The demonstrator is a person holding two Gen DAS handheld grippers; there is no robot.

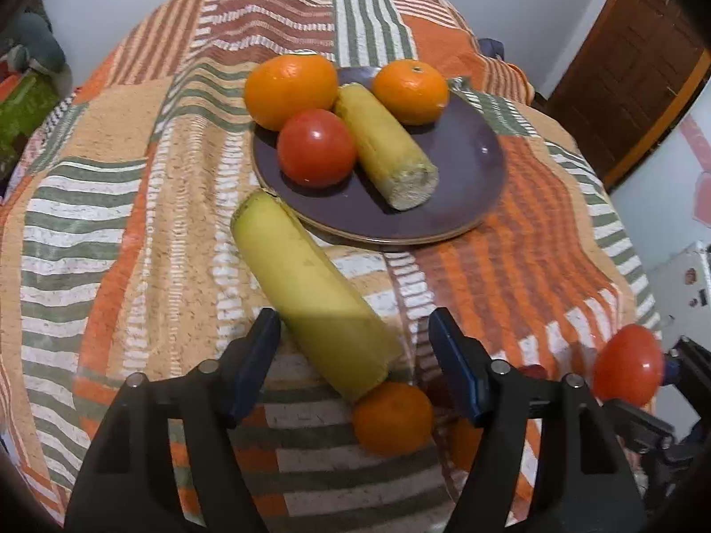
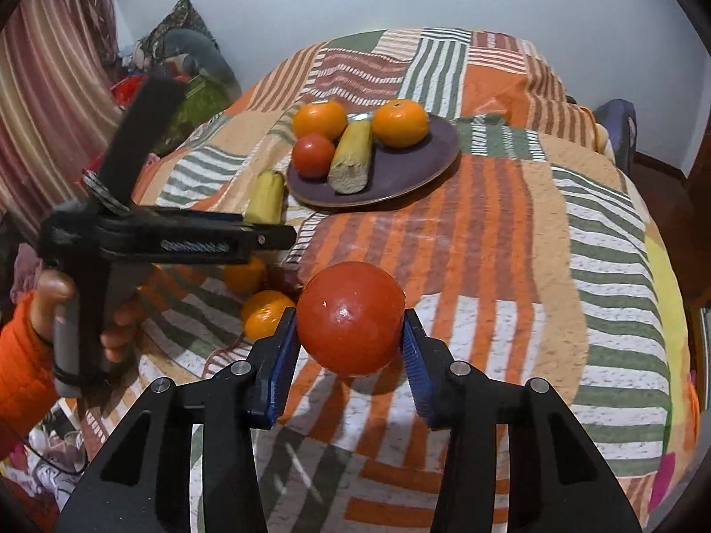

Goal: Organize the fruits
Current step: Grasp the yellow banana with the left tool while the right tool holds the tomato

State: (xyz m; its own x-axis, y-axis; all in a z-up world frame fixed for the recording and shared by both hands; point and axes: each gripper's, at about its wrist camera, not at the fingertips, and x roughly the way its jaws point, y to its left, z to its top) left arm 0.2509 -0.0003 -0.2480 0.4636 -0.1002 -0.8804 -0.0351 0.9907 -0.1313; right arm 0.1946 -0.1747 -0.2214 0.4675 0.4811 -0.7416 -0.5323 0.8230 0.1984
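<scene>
A purple plate (image 1: pixel 466 169) holds two oranges (image 1: pixel 291 89) (image 1: pixel 411 91), a tomato (image 1: pixel 316 147) and a yellow cylinder-shaped piece (image 1: pixel 384 146). A second yellow piece (image 1: pixel 293 262) lies on the cloth just in front of the plate. Its near end sits between the fingers of my left gripper (image 1: pixel 353 324), which is open; the right pad (image 1: pixel 453 364) stands clear of it. My right gripper (image 2: pixel 350 317) is shut on a red tomato (image 2: pixel 351 306), held above the cloth. That tomato (image 1: pixel 629 364) also shows at the right edge of the left wrist view.
Two loose oranges (image 2: pixel 246 275) (image 2: pixel 266 317) lie on the striped patchwork cloth (image 2: pixel 489 244) by the left gripper; one orange (image 1: pixel 393 417) is under the yellow piece's end. A hand (image 2: pixel 49 297) in an orange sleeve holds the left gripper. The cloth drops away at its edges.
</scene>
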